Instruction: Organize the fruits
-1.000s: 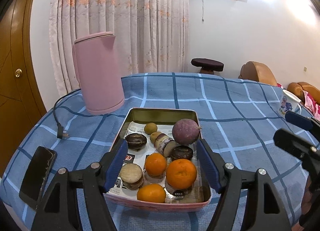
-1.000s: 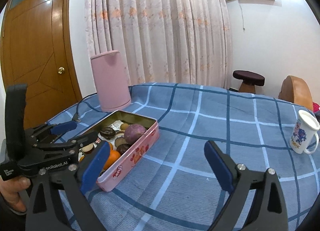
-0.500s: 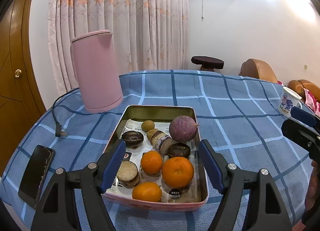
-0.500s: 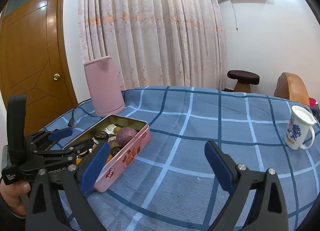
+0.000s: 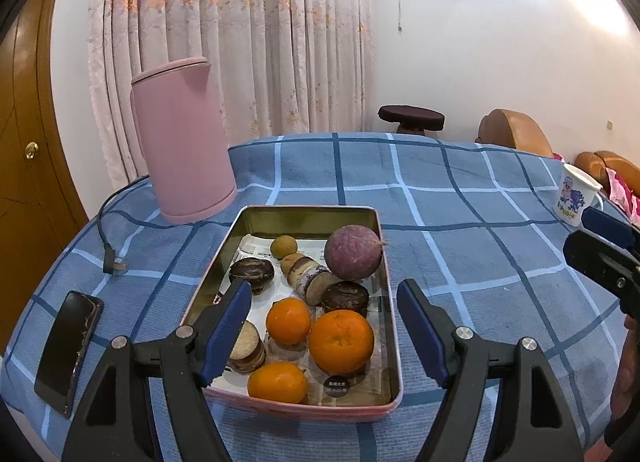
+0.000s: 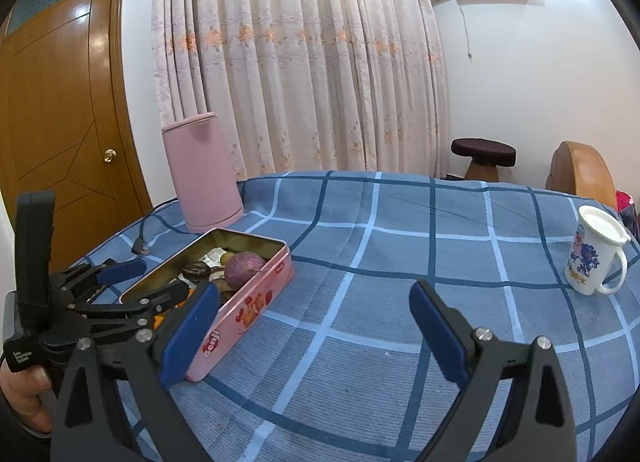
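Note:
A pink tin (image 5: 240,229) (image 6: 256,302) lined with paper holds three oranges (image 5: 341,342), a round purple fruit (image 5: 352,252) (image 6: 244,265), a small brown-green fruit (image 5: 283,246), dark round pieces (image 5: 251,270) and cut slices (image 5: 308,278). My left gripper (image 5: 324,332) is open and empty, hovering over the tin's near end with the oranges between its fingers. It also shows in the right wrist view (image 6: 120,290). My right gripper (image 6: 312,330) is open and empty above bare cloth right of the tin; its fingers (image 5: 604,238) show at the left wrist view's right edge.
A pink kettle (image 5: 180,149) stands behind the tin, its cord and plug (image 5: 114,262) to the left. A black phone (image 5: 68,346) lies at the near left edge. A white printed mug (image 6: 596,254) stands far right. The table has a blue checked cloth (image 6: 400,262).
Both grippers have risen and pulled back slightly; the tin sits lower and farther in both views. Both stay open. Nothing in the tin has moved.

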Action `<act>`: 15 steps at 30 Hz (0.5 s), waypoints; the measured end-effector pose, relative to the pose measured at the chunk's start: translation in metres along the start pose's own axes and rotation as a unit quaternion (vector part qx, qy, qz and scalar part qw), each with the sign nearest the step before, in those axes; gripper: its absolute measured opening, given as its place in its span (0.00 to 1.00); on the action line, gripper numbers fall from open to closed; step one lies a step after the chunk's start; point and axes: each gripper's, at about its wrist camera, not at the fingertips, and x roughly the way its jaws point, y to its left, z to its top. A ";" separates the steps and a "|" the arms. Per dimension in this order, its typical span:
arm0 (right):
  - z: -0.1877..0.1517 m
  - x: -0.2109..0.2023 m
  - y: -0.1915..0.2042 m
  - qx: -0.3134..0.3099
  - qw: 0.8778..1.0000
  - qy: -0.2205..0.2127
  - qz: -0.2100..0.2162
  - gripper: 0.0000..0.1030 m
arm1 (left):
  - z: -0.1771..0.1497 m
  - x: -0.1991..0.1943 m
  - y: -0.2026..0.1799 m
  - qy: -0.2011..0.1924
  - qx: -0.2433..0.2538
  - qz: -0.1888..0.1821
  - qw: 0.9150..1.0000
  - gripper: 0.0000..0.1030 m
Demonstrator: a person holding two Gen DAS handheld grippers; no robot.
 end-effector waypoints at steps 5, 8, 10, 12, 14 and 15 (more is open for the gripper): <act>0.001 -0.003 -0.004 0.001 1.000 -0.005 0.000 0.95 | 0.000 0.000 -0.006 0.000 0.008 0.001 1.000 0.74; 0.001 -0.006 -0.005 0.001 1.000 -0.008 0.000 0.95 | 0.001 0.000 -0.009 0.000 0.010 0.000 1.000 0.74; 0.002 -0.007 -0.005 0.002 1.000 -0.009 0.001 0.95 | 0.001 0.000 -0.010 0.001 0.011 -0.001 1.000 0.74; 0.002 -0.007 -0.006 0.003 1.000 -0.010 0.001 0.95 | 0.001 0.000 -0.011 0.002 0.012 -0.001 1.000 0.74; 0.001 -0.007 -0.006 0.003 1.000 -0.010 0.001 0.95 | 0.001 0.001 -0.012 0.003 0.013 0.000 1.000 0.74; 0.001 -0.007 -0.006 0.003 1.000 -0.009 0.001 0.95 | 0.001 0.002 -0.012 0.003 0.013 0.000 1.000 0.74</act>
